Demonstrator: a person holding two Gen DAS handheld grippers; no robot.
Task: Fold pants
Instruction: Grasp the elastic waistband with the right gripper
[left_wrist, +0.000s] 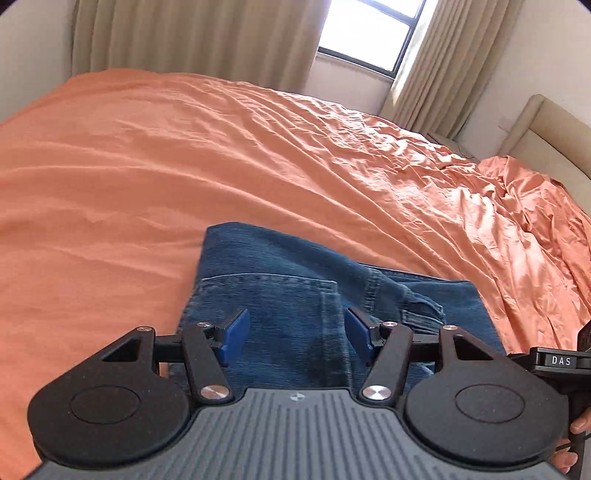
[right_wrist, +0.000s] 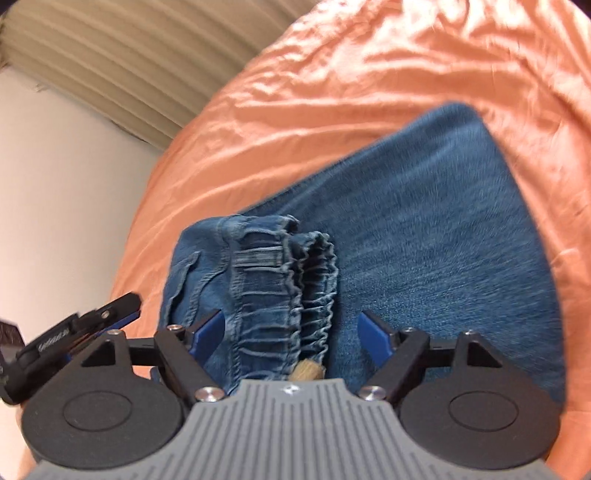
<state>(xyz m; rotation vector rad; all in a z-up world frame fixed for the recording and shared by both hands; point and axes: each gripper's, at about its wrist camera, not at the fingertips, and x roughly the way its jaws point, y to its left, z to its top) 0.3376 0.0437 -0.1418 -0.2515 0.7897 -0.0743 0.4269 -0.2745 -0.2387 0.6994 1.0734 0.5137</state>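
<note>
Lying folded on the bed's orange sheet (left_wrist: 147, 166), the pants (left_wrist: 288, 295) show a back pocket. Left tool (left_wrist: 295, 334) and right tool (right_wrist: 291, 332) hover above them, both spread wide, gripping nothing.

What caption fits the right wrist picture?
Open right gripper hovers over folded blue jeans on an orange bedsheet.

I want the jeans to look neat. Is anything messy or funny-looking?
Mostly tidy. The jeans lie folded on the orange bedsheet, but the elastic waistband is bunched up on top, and the sheet is rumpled near the headboard.
</note>
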